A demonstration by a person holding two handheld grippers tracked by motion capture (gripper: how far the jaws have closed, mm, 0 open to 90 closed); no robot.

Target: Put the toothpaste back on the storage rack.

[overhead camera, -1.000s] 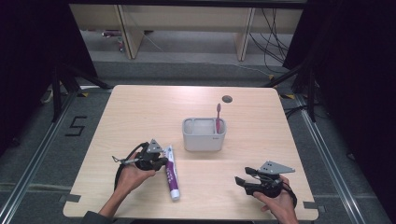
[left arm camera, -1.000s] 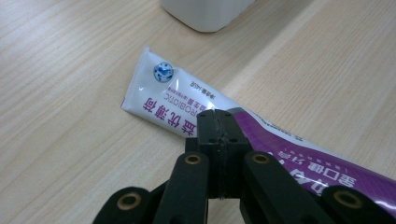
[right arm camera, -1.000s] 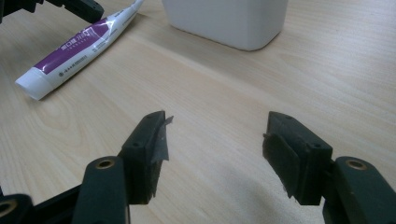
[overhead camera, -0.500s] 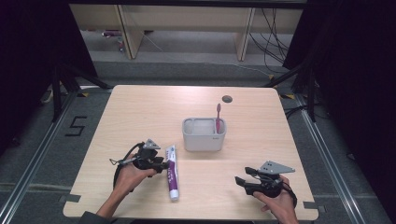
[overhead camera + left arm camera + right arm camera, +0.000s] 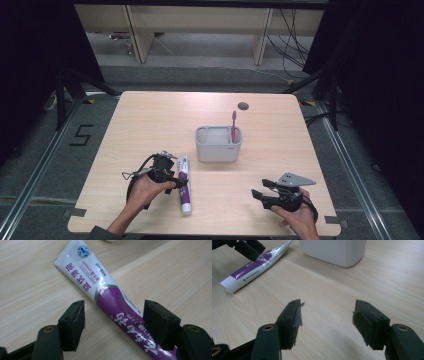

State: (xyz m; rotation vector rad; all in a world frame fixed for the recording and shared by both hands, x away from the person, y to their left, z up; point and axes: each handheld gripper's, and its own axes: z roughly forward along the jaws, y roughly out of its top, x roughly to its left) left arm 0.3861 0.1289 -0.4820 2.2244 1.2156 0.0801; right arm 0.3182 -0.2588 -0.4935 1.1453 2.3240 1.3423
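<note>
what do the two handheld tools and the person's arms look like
Both are black. The left tool trails a looped black cable. The right tool carries a grey three-cornered plate on top. Each has two black jaws with flat dark pads and brass-coloured rivets. A dark sleeve edge shows at the left forearm.

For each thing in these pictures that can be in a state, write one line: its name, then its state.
Toothpaste tube: lying flat on the table, capped, between open jaws.
Toothbrush: upright in the holder.
Holder: upright, its left compartment looks empty.
Left gripper: jaws just opened, pads off the tube.
Right gripper: open, holding nothing.
</note>
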